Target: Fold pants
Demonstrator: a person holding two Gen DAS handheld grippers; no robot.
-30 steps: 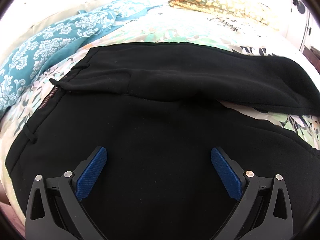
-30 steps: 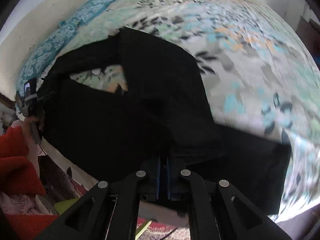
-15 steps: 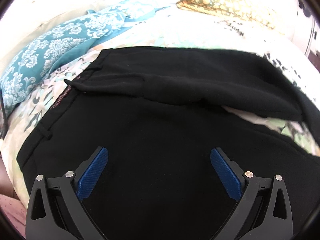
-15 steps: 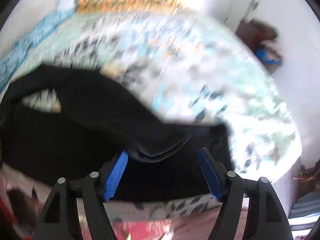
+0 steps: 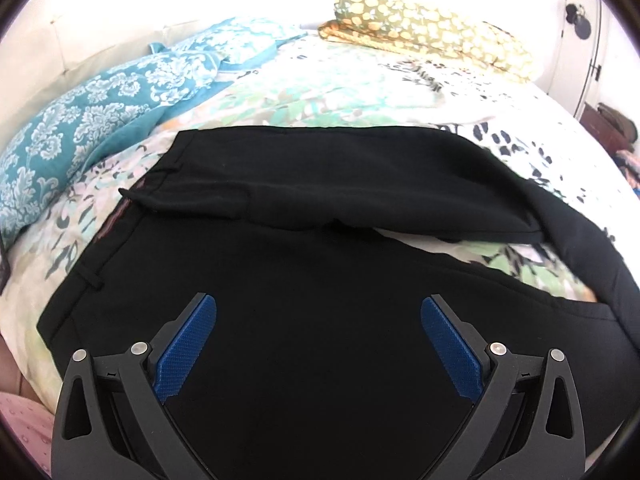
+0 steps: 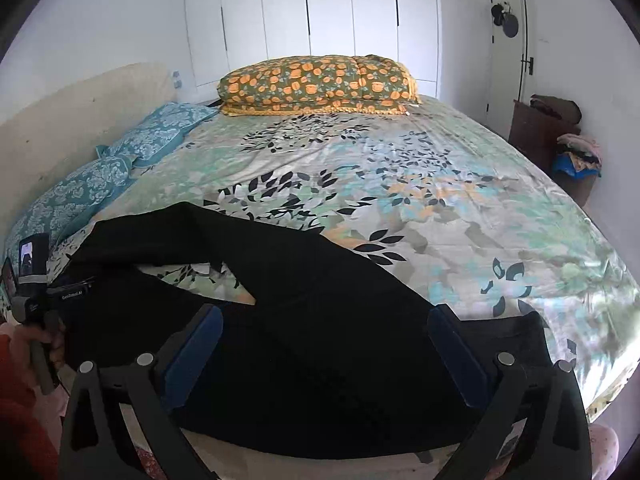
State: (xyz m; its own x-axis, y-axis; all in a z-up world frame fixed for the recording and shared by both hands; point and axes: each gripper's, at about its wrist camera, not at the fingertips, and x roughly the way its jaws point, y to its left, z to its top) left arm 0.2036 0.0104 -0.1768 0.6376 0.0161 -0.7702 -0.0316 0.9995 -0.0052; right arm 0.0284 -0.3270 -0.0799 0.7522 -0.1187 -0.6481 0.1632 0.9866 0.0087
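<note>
1. On the far left, two blue pillows [image 6: 100, 176] with white patterns lie along the edge of the bed [image 6: 460, 216], by the pale headboard.
2. Next comes the left claw [image 5: 318, 322]. Its blue pads [image 5: 186, 346] stand wide apart and hold nothing. It hangs just over the top part of the pants, near the waistband.
3. The black pants [image 5: 320, 288] lie on the bed, at the near edge, on the flowery sheet. The waist [image 5: 86, 276] is on the left and the legs run off to the right.
4. One leg lies flat at the near side. The other leg [image 5: 340, 180] lies farther back. A gap between them shows a bit of sheet [image 5: 480, 246], so the two legs are not stacked neatly yet.
5. On the right, the far leg bends and crosses down over the near one. It looks loose and wrinkly there.
6. The right claw [image 6: 324, 318] is over the leg end of the pants. Its pads are wide apart too, with nothing in them.
7. At the back of the bed sits a folded blanket with orange pumpkins [image 6: 316, 84]. Farther right, by the wall, is a brown cabinet [image 6: 540, 128] with clothes on it.
8. I think the job has only just started. The legs must be lined up one on the other, and then the pants folded shorter. No tidy fold is done yet.
</note>
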